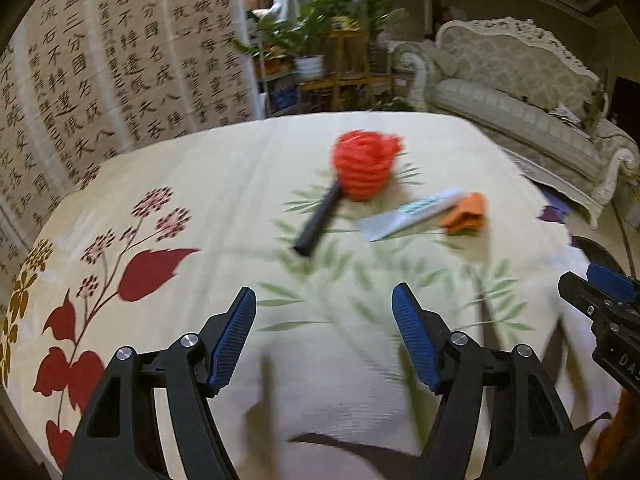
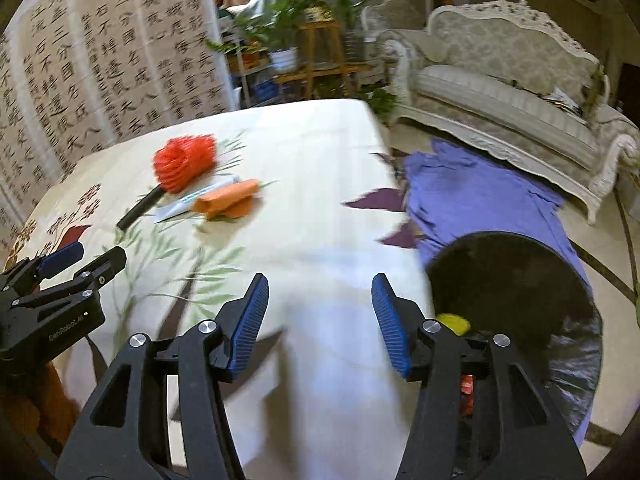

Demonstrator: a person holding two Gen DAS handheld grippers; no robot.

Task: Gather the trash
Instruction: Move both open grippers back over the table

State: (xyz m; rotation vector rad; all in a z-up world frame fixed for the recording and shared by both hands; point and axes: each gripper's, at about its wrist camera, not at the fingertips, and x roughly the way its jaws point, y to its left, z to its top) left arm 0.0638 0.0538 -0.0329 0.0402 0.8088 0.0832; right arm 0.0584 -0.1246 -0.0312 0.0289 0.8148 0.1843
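Note:
On the cream floral tablecloth (image 1: 224, 184) lie a red crumpled mesh ball (image 1: 365, 165), a black marker-like stick (image 1: 318, 222), a white tube (image 1: 412, 214) and an orange crumpled wrapper (image 1: 466, 212). The same mesh ball (image 2: 184, 162), stick (image 2: 140, 208), tube (image 2: 192, 200) and orange wrapper (image 2: 228, 200) show in the right wrist view. My left gripper (image 1: 324, 332) is open and empty, well short of them. My right gripper (image 2: 320, 320) is open and empty over the table's near right edge, beside a black-lined bin (image 2: 516, 292) that holds yellow and red trash.
A purple cloth (image 2: 480, 196) lies on the floor past the table's right edge. An ornate cream sofa (image 2: 508, 92) stands behind it. A calligraphy screen (image 1: 100, 72) and potted plants (image 1: 320, 32) stand behind the table. My right gripper shows at the right edge of the left wrist view (image 1: 600, 300).

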